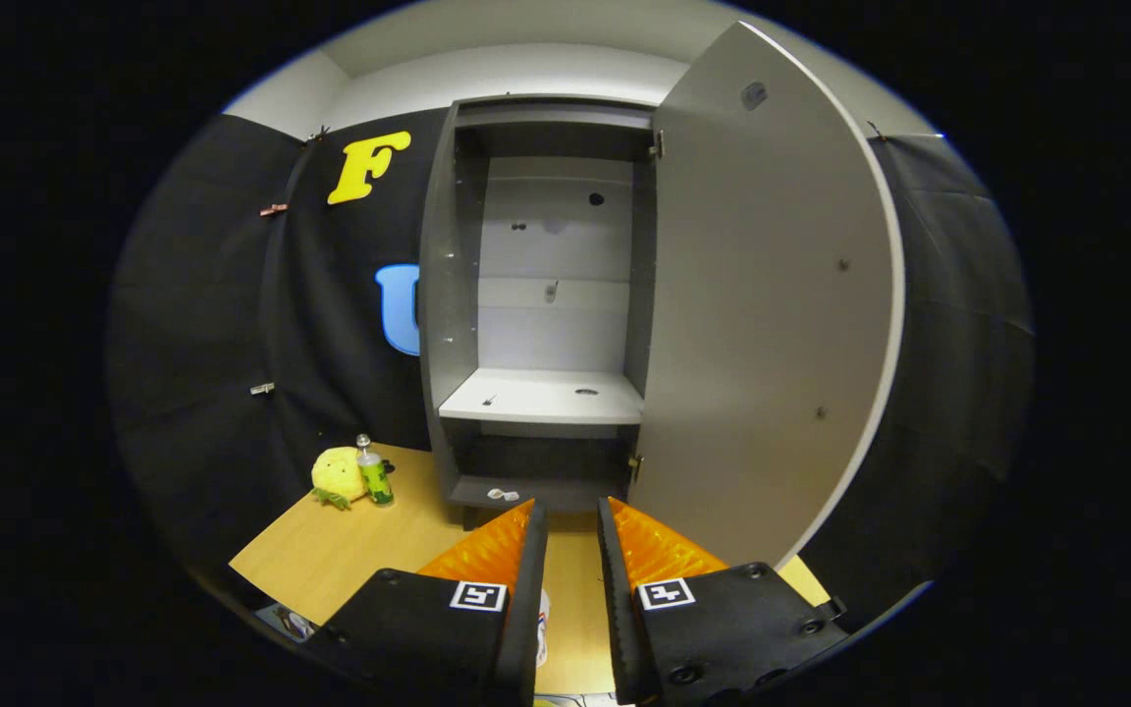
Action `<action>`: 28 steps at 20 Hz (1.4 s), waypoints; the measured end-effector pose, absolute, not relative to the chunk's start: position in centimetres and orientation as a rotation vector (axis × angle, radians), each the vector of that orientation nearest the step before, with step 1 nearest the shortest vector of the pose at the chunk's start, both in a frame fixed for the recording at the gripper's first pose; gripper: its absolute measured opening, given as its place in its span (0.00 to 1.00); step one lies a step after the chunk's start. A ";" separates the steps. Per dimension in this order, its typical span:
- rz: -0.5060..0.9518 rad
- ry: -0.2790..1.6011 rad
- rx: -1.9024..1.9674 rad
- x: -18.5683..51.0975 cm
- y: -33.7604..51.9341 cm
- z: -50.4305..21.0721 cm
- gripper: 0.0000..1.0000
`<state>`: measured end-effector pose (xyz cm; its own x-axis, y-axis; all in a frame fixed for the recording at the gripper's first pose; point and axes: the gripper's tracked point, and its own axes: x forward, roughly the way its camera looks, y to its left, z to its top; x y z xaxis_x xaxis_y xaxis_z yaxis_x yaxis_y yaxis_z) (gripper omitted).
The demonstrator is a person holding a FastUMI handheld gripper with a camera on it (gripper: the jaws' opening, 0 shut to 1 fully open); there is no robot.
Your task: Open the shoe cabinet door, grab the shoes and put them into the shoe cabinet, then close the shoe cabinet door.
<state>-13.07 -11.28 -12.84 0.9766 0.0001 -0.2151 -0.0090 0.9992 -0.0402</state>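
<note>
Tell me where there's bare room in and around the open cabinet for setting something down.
The grey cabinet stands with its door swung wide. Its pale middle shelf is bare between the side walls. The wooden tabletop is free ahead of the gripper, whose fingers are slightly apart, holding nothing. It's crowded by the yellow plush toy and green bottle.

The gripper hangs over a wooden table, its fingers a narrow gap apart with nothing between them. At twelve o'clock beyond them stands the shoe cabinet, its door swung wide at one o'clock. At ten o'clock sit a yellow plush toy and a green bottle, touching.
</note>
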 end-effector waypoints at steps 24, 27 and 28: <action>-0.008 0.646 -0.081 -12.3 -5.8 -45.4 0.32; -0.009 0.673 -0.084 -11.7 -5.9 -47.0 0.32; -0.006 0.683 -0.085 -11.6 -5.8 -47.6 0.32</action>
<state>-11.56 -5.84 -47.62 0.7760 -0.0331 -0.6299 -0.0229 0.9965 -0.0805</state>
